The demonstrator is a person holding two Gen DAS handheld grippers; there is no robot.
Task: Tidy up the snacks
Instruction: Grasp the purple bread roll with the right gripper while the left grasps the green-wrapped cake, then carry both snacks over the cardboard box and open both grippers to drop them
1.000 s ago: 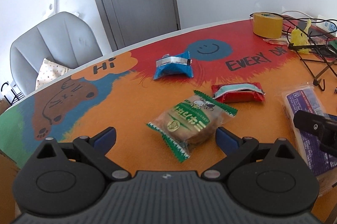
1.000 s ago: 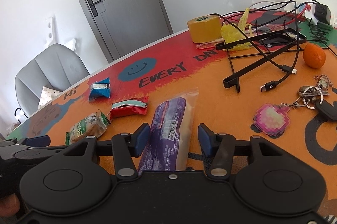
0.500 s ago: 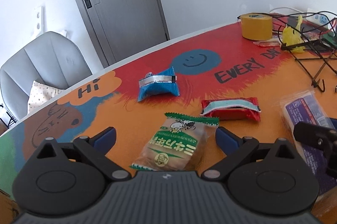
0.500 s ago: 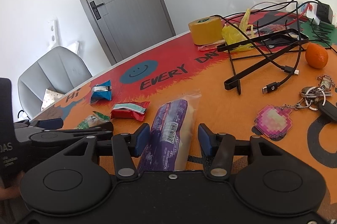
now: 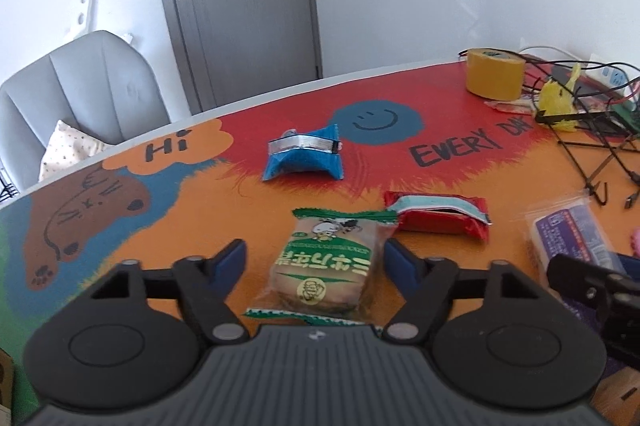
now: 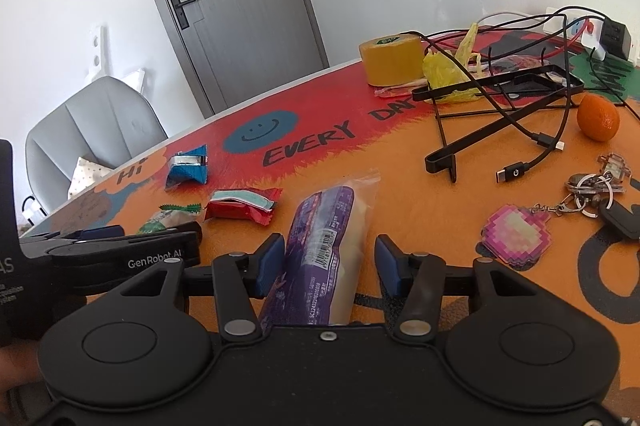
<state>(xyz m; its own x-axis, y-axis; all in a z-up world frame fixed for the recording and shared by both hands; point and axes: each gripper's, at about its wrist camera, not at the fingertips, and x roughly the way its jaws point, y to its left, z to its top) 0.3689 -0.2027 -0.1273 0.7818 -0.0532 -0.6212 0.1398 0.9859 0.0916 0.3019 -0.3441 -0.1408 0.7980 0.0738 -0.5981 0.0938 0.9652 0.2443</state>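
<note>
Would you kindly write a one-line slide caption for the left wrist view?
Left gripper, jaws just closing, straddles a green-trimmed snack packet on the painted table; blue packet and red packet lie beyond.

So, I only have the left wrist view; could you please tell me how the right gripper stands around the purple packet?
Observer: The right gripper straddles the purple packet. One pad touches the wrapper and the other stands clear, so it is not clamped.
Operator: Thank you. Is anything lying to the right of that packet?
Observer: Yes, a pink pixel keychain lies flat on the table, chained to a bunch of keys.
Operator: And beyond those?
Observer: An orange sits farther back, beside the black cables.
</note>
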